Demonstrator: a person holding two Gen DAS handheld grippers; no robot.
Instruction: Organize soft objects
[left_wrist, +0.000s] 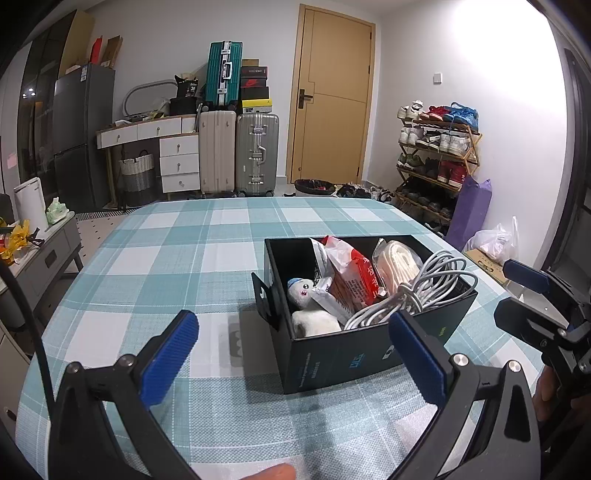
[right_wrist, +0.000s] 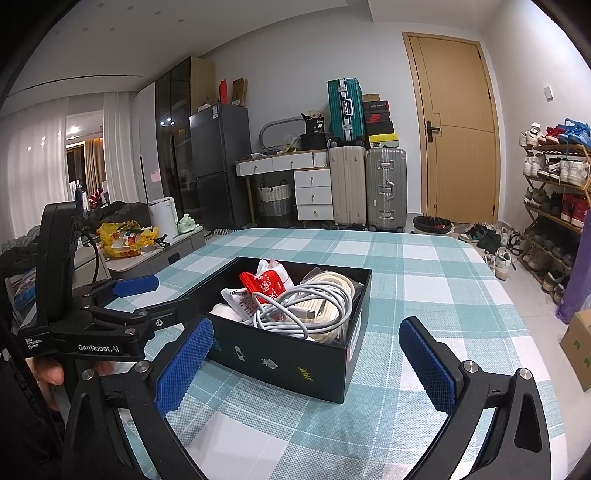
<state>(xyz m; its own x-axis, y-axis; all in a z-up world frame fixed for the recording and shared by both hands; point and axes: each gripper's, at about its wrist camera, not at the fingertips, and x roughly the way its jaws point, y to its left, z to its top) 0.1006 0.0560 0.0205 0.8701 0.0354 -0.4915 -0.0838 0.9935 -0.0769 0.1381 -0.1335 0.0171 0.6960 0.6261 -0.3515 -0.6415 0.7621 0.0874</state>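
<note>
A black open box (left_wrist: 332, 354) (right_wrist: 280, 354) stands on the checked tablecloth. Inside lie a white plush toy (left_wrist: 310, 314), a red-and-white packet (left_wrist: 351, 273) (right_wrist: 264, 286), a bagged cream roll (left_wrist: 400, 264) (right_wrist: 332, 284) and a coiled grey cable (left_wrist: 424, 291) (right_wrist: 306, 310). My left gripper (left_wrist: 295, 354) is open and empty, just in front of the box. My right gripper (right_wrist: 306, 362) is open and empty, with the box's near wall between its fingers. The right gripper also shows at the right edge of the left wrist view (left_wrist: 517, 295), and the left gripper at the left of the right wrist view (right_wrist: 159, 295).
The table (left_wrist: 184, 258) (right_wrist: 424, 280) stretches away behind the box. Beyond it are suitcases (left_wrist: 236, 151), a white drawer desk (left_wrist: 162, 144), a door (right_wrist: 454, 125) and a shoe rack (left_wrist: 439, 155). A low grey cabinet (left_wrist: 48, 254) stands left of the table.
</note>
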